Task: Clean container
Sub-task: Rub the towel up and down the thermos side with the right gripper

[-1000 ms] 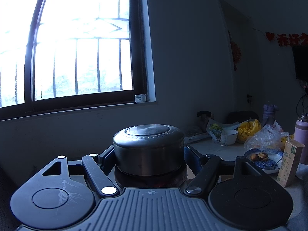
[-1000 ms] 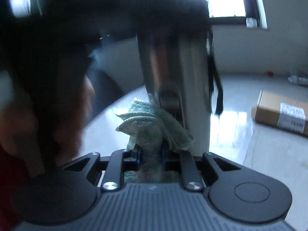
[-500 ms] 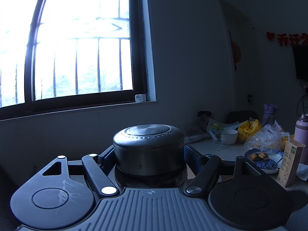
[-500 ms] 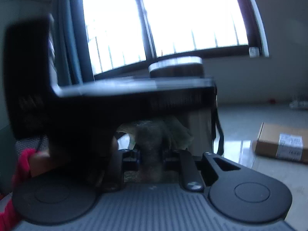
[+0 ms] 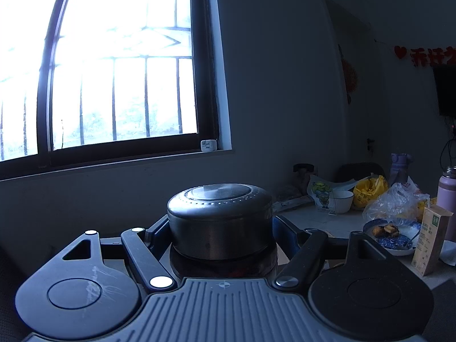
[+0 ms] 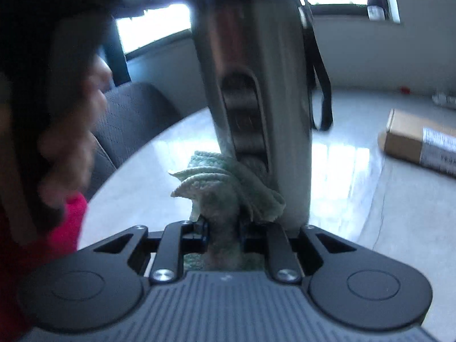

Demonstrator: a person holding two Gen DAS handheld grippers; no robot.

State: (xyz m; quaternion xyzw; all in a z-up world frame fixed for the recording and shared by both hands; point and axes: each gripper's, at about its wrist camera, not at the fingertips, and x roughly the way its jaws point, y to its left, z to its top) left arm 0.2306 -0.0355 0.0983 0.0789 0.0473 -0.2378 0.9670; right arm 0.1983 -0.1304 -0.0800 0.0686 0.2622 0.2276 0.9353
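Window [image 5: 114, 71]; only right view: cloth [image 6: 228, 188]

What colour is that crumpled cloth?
Pale green crumpled cloth, with darker mottled patches; clearest in the right wrist view.

Left hand-held gripper [image 5: 221, 228] clamps steel flask [image 5: 219, 216] w/ lid up; window [image 5: 114, 65] behind, bowl [image 5: 343, 201] & carton [image 5: 430, 240] on surface [image 5: 327, 222] at right.

We saw a barred arched window [image 5: 114, 65] w/ small white box [image 5: 209, 145] on sill, white bowl [image 5: 343, 201], yellow bag [image 5: 369, 189], blue plate of food [image 5: 393, 238], carton [image 5: 431, 239], pink flask [image 5: 447, 199], red wall banner [image 5: 427, 55], cardboard box [image 6: 421, 142] on floor, dark chair [image 6: 134, 119].
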